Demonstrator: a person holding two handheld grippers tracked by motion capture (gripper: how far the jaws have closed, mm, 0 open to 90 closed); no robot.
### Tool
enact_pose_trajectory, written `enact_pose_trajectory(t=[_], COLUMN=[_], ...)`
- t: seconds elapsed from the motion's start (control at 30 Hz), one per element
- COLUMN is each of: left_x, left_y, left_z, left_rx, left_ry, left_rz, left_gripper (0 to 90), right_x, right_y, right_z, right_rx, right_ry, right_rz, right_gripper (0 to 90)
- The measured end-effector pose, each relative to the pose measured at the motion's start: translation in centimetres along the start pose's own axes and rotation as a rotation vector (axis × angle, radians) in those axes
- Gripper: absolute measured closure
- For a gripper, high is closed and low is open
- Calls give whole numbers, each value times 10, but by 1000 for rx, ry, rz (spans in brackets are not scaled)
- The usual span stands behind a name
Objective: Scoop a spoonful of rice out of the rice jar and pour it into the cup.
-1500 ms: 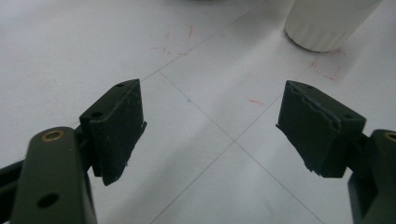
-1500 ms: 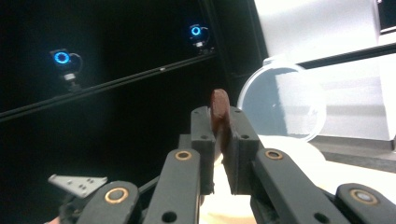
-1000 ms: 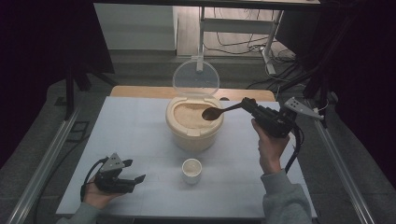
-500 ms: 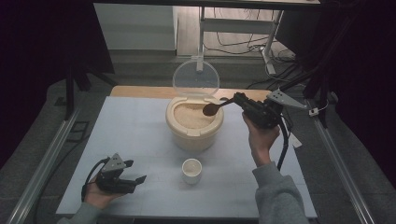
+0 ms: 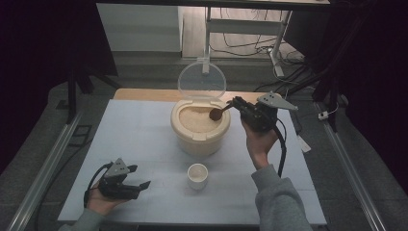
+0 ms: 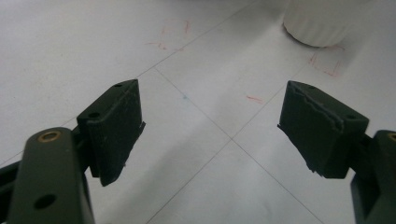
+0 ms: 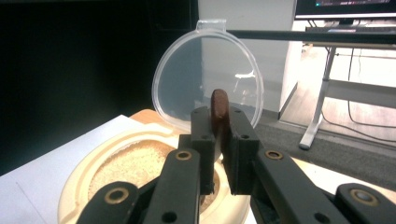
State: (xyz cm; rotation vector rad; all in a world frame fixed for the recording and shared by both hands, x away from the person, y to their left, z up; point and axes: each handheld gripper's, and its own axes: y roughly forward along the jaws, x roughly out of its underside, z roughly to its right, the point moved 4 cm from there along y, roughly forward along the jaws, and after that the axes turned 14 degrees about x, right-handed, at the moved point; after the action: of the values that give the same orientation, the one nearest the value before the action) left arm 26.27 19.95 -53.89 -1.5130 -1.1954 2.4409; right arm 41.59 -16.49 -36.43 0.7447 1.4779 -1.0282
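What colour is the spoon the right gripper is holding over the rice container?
Dark brown; the spoon shows best in the high view.

- right gripper (image 5: 235, 104) is clamped on a brown spoon (image 5: 217, 113), its bowl over the rice in the cream container (image 5: 199, 137); clear lid (image 5: 202, 81) stands upright
- small white cup (image 5: 197, 175) in front of the container; left gripper (image 5: 142, 185) rests low on the table (image 5: 134, 130), jaws apart
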Motion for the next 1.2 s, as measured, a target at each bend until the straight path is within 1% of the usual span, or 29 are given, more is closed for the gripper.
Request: enact_pose_trajectory(t=[0.17,0.2,0.33,0.43,0.53,0.57,0.6,0.7,0.73,0.77,0.83,0.87,0.9,1.17,1.2], left_x=[0,0,0,0,0,0,1,1,1,0,0,1,1,0,0], left_y=[1,1,2,2,2,2,2,2,2,2,2,2,2,2,2], left_z=[1,1,1,1,1,1,1,1,1,1,1,1,1,1,1], left_rx=[-2,-1,2,3,3,3,3,3,2,2,2,2,2,1,0], left_ry=[1,2,1,3,4,4,3,2,3,4,4,3,3,4,4], left_rz=[-2,-2,-6,-8,-7,-8,-9,-9,-9,-8,-9,-9,-9,-9,-9], left_gripper=[212,212,212,212,212,211,211,211,211,211,211,211,211,211,211], right_x=[4,7,13,20,27,31,31,35,38,38,40,42,42,46,46], right_y=[3,6,10,14,18,21,21,24,25,25,27,28,28,30,30], right_z=[2,2,1,1,3,4,4,3,3,3,4,5,5,8,8], right_rx=[-8,-15,-31,-50,-67,-79,-79,-89,-91,-91,-98,-105,-105,-127,-127], right_ry=[34,47,66,118,182,214,214,252,279,279,317,358,358,478,478], right_rz=[-21,-35,-55,-71,-89,-100,-100,-114,-121,-121,-132,-135,-135,-174,-174], right_gripper=[833,834,834,835,835,835,835,835,835,835,834,831,829,826,826])
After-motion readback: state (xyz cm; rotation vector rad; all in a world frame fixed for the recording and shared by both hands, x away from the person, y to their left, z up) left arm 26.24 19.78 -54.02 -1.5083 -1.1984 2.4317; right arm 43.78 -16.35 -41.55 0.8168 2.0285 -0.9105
